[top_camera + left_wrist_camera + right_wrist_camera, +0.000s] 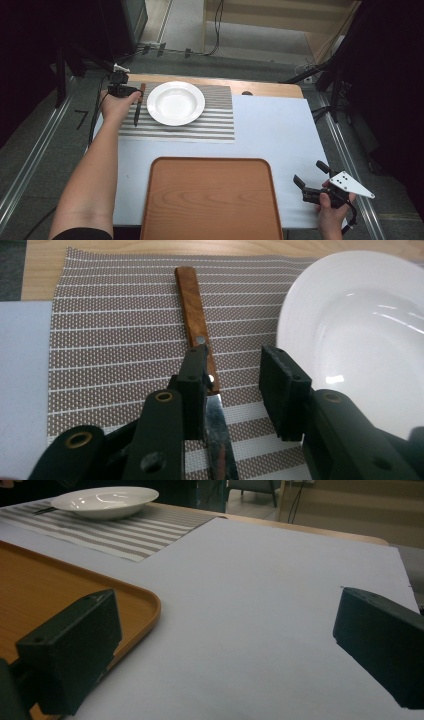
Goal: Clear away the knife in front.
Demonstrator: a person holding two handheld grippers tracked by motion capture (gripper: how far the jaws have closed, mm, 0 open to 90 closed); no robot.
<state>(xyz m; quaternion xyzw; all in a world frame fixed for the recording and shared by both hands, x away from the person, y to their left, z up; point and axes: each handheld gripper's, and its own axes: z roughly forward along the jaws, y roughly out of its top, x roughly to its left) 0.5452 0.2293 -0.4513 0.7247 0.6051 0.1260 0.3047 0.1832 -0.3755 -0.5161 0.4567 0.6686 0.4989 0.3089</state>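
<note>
Wooden-handled steel table knife (199,347) lies flat on our striped woven placemat (110,340) left of the white plate (360,340), left hand-held gripper (232,385) half-open, straddling its handle for pickup, pads not yet pinching.

One knife (138,103) with a wooden handle lies at the far left of the bench (280,135). One white plate (175,102) sits just right of it. Both rest on one striped mat (215,120). One wooden tray (211,200) lies at the near edge. Two grippers: the left gripper (131,92) and the right gripper (310,173).
</note>
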